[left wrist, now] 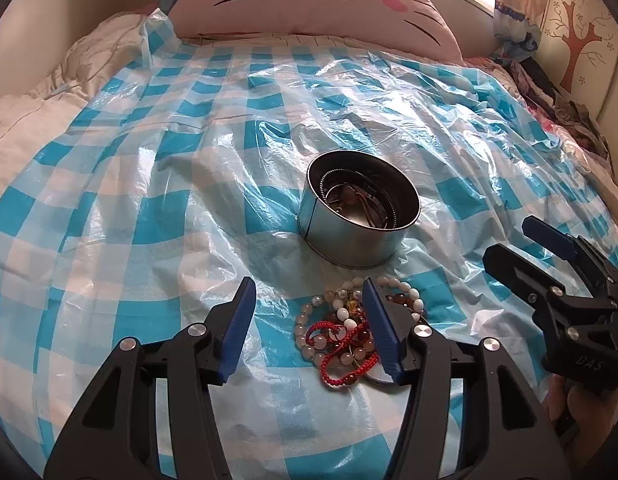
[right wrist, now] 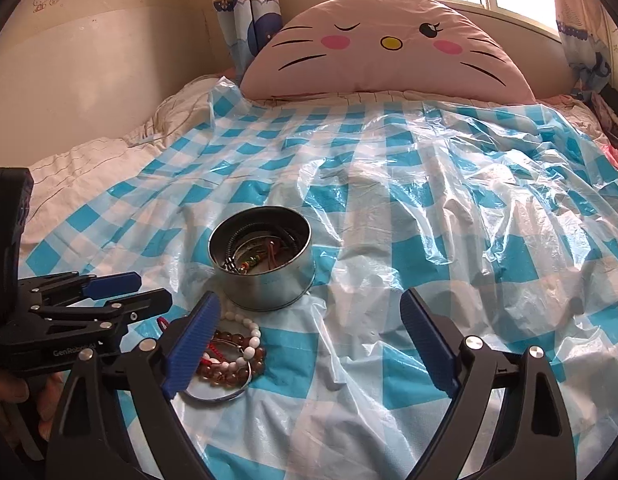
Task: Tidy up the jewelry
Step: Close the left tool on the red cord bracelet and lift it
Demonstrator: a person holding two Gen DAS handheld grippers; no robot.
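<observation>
A pile of bead bracelets with a red cord bracelet (left wrist: 345, 328) lies on the blue-checked plastic sheet, just in front of a round metal tin (left wrist: 349, 240). The tin holds several jewelry pieces. My left gripper (left wrist: 308, 282) hangs open above the pile, its right finger over the beads and its pads pressing on nothing. In the right wrist view the same pile (right wrist: 233, 356), with a silver bangle (right wrist: 217, 396) under it, lies beside the tin (right wrist: 265, 288). My right gripper (right wrist: 311, 295) stands wide open over bare sheet, its left finger at the pile's edge. Each gripper shows in the other's view: right gripper (left wrist: 507, 240), left gripper (right wrist: 151, 289).
The crinkled plastic sheet (left wrist: 149, 184) covers a bed. A pink cat-face pillow (left wrist: 309, 0) leans at the head, under a window. A cream wall (right wrist: 89, 72) runs along the left side. Dark clothes (left wrist: 549, 92) are heaped at the far right edge.
</observation>
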